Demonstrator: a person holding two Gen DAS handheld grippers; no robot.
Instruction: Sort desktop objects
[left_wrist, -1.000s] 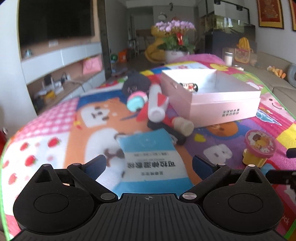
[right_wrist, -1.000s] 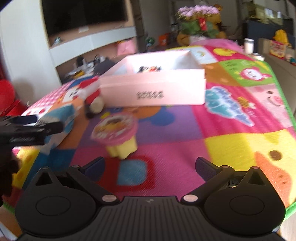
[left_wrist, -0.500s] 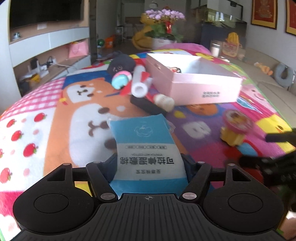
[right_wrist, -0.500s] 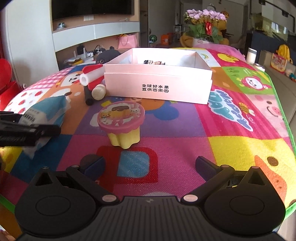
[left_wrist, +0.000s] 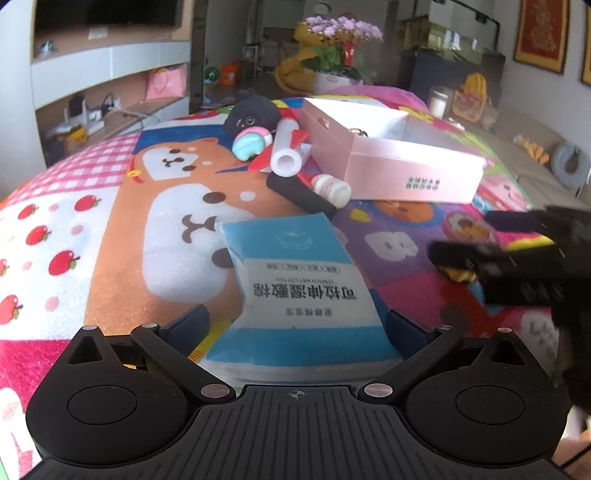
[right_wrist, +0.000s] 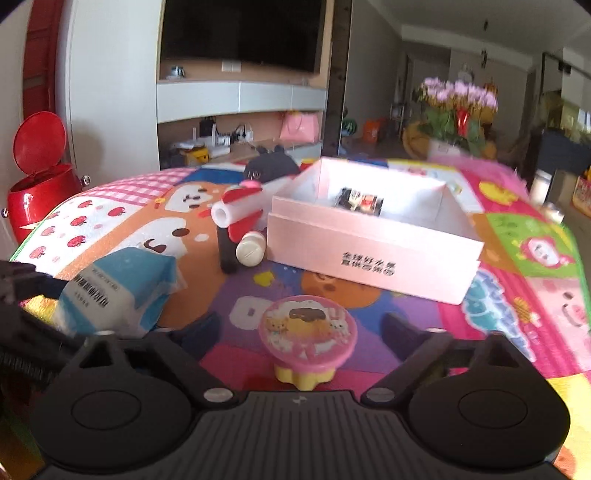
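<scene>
Leftmost, colourful play mat (left_wrist: 110, 221) as work surface. Left gripper (left_wrist: 295, 325) spread wide, jaws just reopened, straddling near end of blue-and-white wipes pack (left_wrist: 295, 280); pads clear of it on both sides, pack lying flat on mat, nothing gripped. Judged: a pinch that did not take. For a sound regrasp: centre the pack between the pads, go low enough to catch body rather than loose film, close slowly; soft packaging likely to buckle or slip. Beyond the pack, a cluster: black stick (left_wrist: 301, 194), white tube (left_wrist: 286, 157) with red trim, small pale bottle (left_wrist: 330, 186), dark plush toy (left_wrist: 253, 116), pastel round toy (left_wrist: 251, 144), all crowded against left wall of pink box (left_wrist: 413, 173). Box open-topped, one small item already inside (right_wrist: 360, 199); presumably the sorting target. Further right, pink-lidded pudding cup (right_wrist: 308, 332) upright on mat, in front of box and apart from it, sitting between fingers of right gripper (right_wrist: 299, 332). Right jaws part-closed, just been narrowing, cup between them; pads not seen pressing on it yet. Advice: close on the yellow base or under the lid rim, square to the cup, then lift straight to avoid tipping. Right gripper dark and blurred at right edge of left view, near the left one; keep the two tools from colliding.
</scene>
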